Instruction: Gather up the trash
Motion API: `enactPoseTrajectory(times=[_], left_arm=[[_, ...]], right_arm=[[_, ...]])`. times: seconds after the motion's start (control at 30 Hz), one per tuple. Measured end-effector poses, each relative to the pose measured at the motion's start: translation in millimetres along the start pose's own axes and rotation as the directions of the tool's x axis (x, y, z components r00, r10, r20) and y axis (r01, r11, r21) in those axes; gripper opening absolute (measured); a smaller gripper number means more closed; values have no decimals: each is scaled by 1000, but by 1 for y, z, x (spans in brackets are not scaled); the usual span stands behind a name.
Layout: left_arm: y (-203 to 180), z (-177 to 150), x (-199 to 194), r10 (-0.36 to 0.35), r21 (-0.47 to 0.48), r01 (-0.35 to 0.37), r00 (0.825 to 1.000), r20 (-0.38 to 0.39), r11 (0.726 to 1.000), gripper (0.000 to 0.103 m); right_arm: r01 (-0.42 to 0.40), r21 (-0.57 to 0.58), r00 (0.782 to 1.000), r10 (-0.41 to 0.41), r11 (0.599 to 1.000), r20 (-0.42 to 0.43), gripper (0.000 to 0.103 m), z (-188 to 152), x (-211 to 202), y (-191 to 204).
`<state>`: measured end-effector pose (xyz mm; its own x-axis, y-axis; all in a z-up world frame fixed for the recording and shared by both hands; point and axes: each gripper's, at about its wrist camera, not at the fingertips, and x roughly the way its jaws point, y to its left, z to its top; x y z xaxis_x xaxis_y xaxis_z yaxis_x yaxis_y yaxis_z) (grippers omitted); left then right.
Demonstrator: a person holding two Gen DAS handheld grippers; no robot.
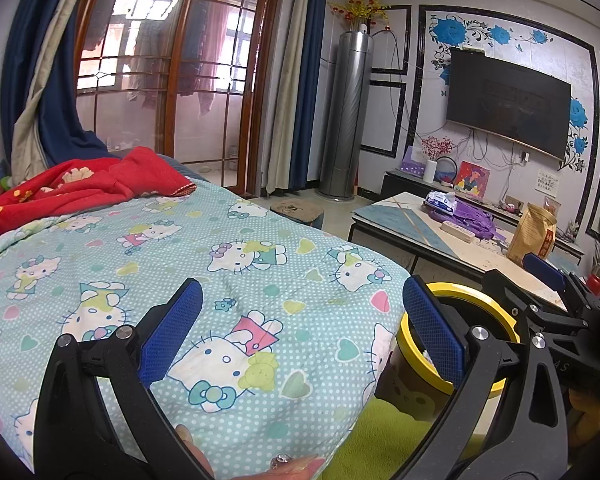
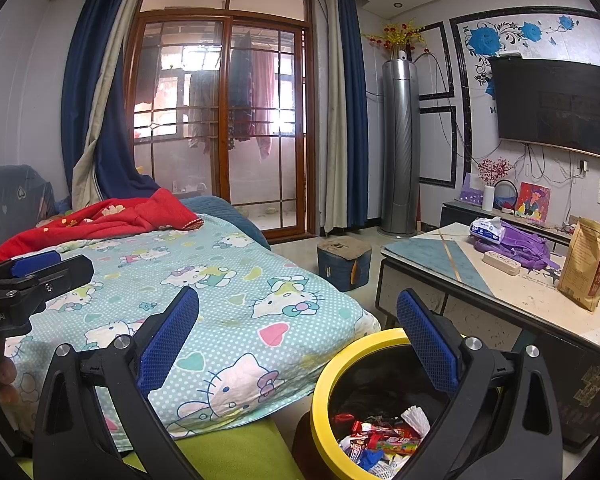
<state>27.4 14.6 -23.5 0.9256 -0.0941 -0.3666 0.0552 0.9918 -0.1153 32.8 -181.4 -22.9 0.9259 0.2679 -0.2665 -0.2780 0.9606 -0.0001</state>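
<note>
A trash bin with a yellow rim [image 2: 319, 396] stands on the floor beside the bed; it holds several candy wrappers and a white paper cup liner [image 2: 383, 436]. The bin's rim also shows in the left wrist view [image 1: 471, 292], partly behind my finger. My left gripper [image 1: 300, 324] is open and empty above the Hello Kitty quilt [image 1: 220, 248]. My right gripper [image 2: 300, 340] is open and empty, its right finger over the bin's mouth. The right gripper also shows in the left wrist view [image 1: 547, 272], and the left one in the right wrist view [image 2: 36, 268].
A red blanket [image 2: 112, 216] lies at the bed's far end. A low table [image 2: 431, 256] to the right carries a tissue pack [image 2: 487, 230], a purple bag [image 2: 519, 246], a power strip [image 2: 501, 263] and a tan paper bag [image 2: 585, 264]. A blue stool [image 2: 343, 264] stands on the floor.
</note>
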Motion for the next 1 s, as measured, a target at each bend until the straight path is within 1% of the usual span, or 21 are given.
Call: enactPoseTrajectory(times=[0.6, 0.73, 0.9, 1.0], left_arm=[[-1, -2, 1, 1, 2, -1, 1000, -12, 1000, 92], [-1, -4, 4, 22, 9, -22, 999, -28, 1000, 92], [1, -5, 4, 1, -6, -1, 999, -33, 1000, 92], [6, -4, 6, -8, -24, 7, 999, -39, 1000, 92]], right_arm=[[3, 5, 1000, -3, 1000, -4, 97, 0, 0, -2], [13, 17, 1000, -13, 1000, -9, 97, 0, 1, -2], [39, 49, 999, -38, 998, -21, 97, 3, 7, -5], [28, 34, 999, -28, 999, -25, 97, 9, 16, 3]])
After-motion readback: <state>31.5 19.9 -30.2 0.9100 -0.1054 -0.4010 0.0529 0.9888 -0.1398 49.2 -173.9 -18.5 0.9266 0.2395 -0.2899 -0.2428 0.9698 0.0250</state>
